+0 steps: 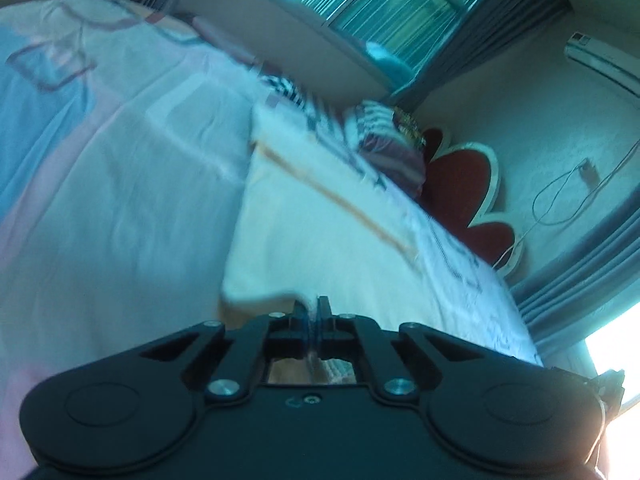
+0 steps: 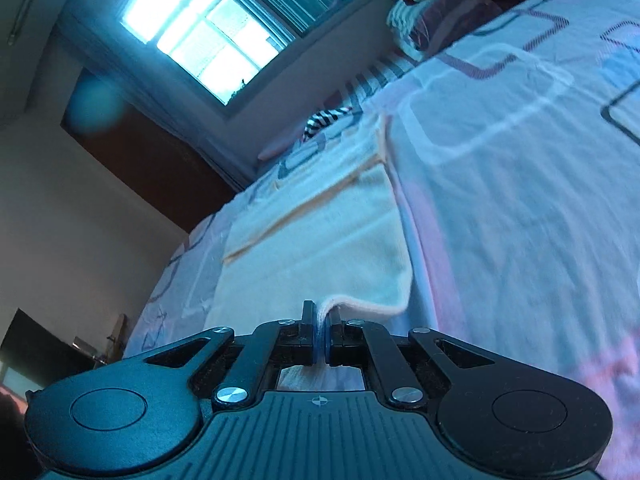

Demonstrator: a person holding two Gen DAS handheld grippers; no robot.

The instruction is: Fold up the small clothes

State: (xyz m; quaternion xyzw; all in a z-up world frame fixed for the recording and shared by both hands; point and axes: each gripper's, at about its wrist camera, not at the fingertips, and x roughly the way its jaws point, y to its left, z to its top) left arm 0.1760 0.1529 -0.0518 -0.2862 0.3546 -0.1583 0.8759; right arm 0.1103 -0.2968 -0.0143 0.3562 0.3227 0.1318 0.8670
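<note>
A cream cloth (image 1: 320, 232) lies spread on the bed (image 1: 120, 200), whose sheet is pale with pink and blue patches. The left gripper (image 1: 314, 312) and right gripper (image 2: 322, 320) each pinch its near edge. Striped pillows (image 1: 372, 120) sit by a red headboard (image 1: 468, 184), under a bright window (image 2: 200, 36)

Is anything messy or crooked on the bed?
Nothing is spilled or torn. The cream cloth lies mostly flat on the bedsheet, with its near edge pinched by the left gripper and right gripper. Only the corner beside the right gripper curls up a little. The left view is blurry.
</note>
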